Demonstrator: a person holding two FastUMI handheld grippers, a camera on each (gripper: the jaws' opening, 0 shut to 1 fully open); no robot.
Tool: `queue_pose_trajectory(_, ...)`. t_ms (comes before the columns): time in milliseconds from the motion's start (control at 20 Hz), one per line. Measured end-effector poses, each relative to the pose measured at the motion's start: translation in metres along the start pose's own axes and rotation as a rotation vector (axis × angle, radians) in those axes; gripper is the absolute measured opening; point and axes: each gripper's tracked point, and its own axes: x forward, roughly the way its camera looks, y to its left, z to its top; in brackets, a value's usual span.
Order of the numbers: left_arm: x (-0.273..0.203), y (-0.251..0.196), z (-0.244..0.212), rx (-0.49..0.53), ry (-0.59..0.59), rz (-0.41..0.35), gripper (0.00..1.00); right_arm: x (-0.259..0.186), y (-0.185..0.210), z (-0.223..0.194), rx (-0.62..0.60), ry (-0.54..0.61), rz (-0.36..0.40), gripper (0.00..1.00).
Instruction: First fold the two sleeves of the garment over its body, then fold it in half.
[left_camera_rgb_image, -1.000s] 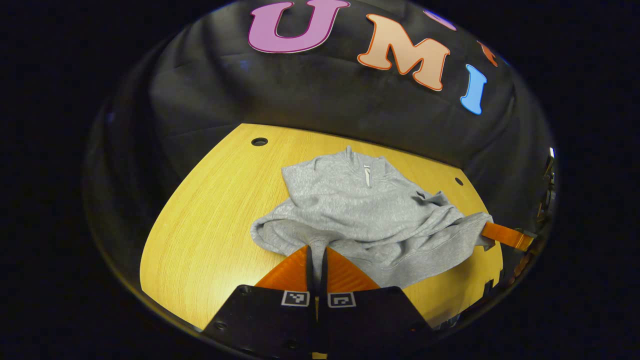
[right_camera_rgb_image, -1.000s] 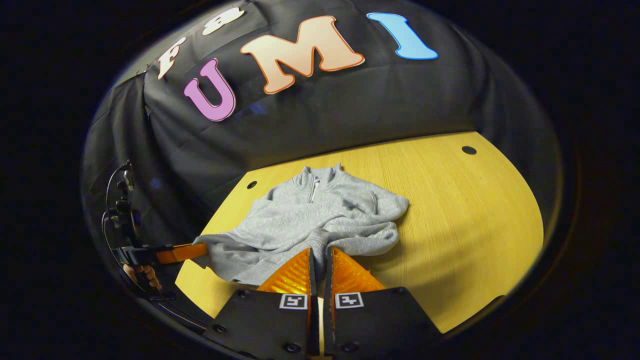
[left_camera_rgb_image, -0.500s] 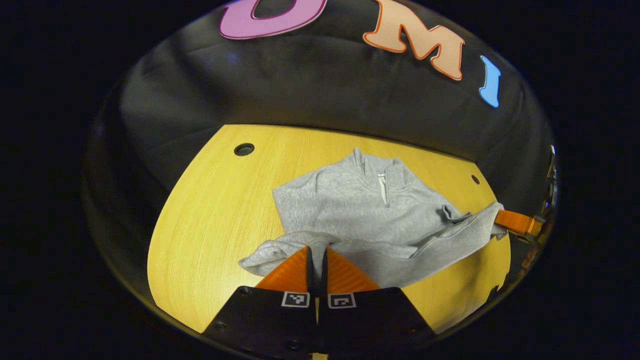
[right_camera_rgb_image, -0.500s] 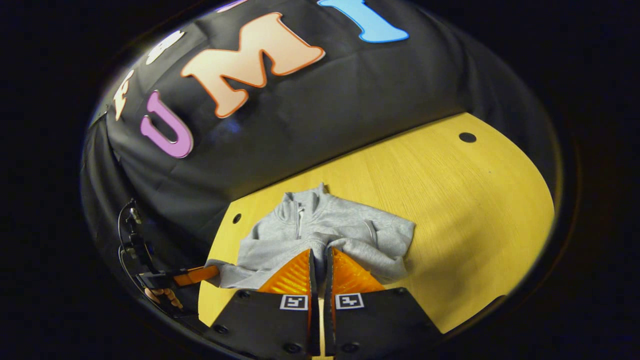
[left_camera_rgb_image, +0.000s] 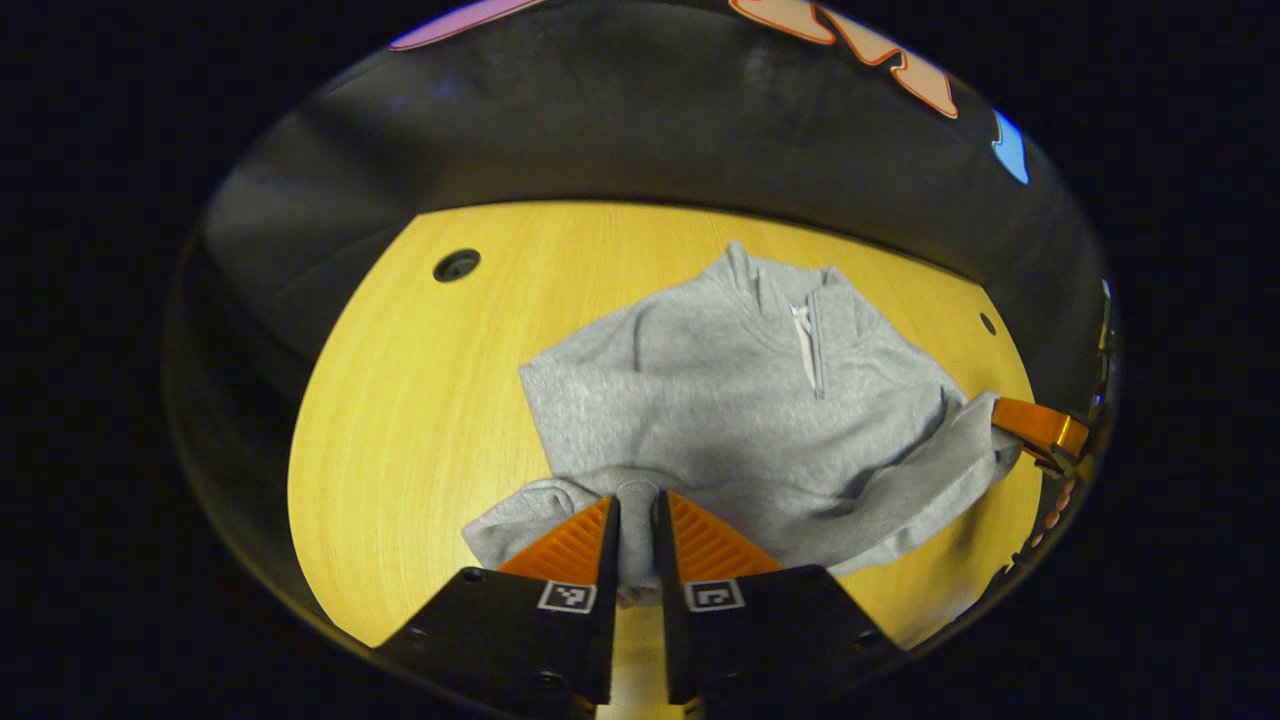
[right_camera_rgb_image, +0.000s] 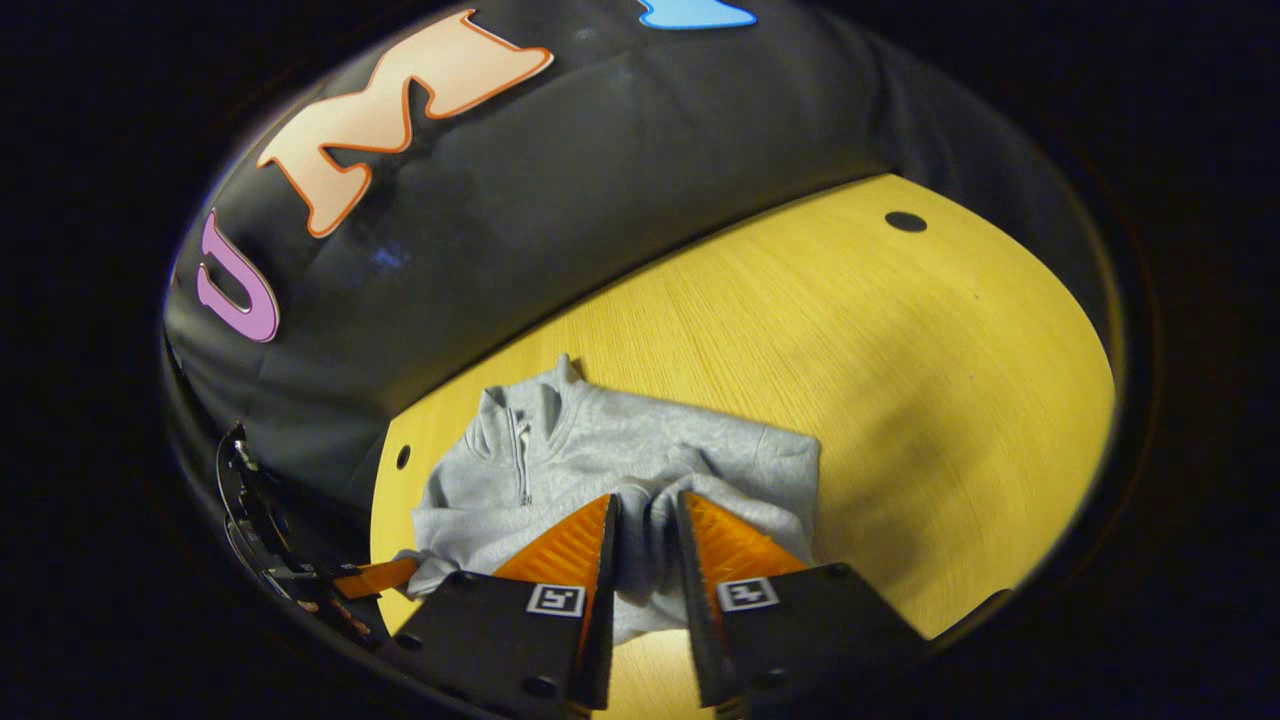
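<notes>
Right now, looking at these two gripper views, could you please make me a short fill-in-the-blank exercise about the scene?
1. The garment is ____ in colour.
2. It lies on a wooden ____.
3. At its collar there is a short ____.
4. The fingers of the left gripper are coloured ____.

Missing words: grey; table; zip; orange

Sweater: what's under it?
The gray sweater lies on the yellow wooden table, bare wood all around it. Its front faces up, with the zip collar showing. Whatever lies beneath the cloth, tucked sleeves included, is covered.
</notes>
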Motion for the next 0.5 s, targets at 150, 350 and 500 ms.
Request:
queue_pose_trajectory(150, -0.030, 0.009, 0.064, 0.027, -0.253, 0.071, 0.78, -0.021, 0.000, 0.036, -0.065, -0.147, 0.003, 1.00)
queue_pose_trajectory(350, -0.067, -0.006, 0.094, 0.089, -0.391, 0.094, 0.95, -0.055, -0.005, 0.056, -0.138, -0.234, 0.007, 0.98)
queue_pose_trajectory(500, -0.110, -0.017, 0.095, 0.005, -0.480, 0.101, 0.96, -0.099, 0.008, 0.077, -0.262, -0.380, 0.055, 0.98)
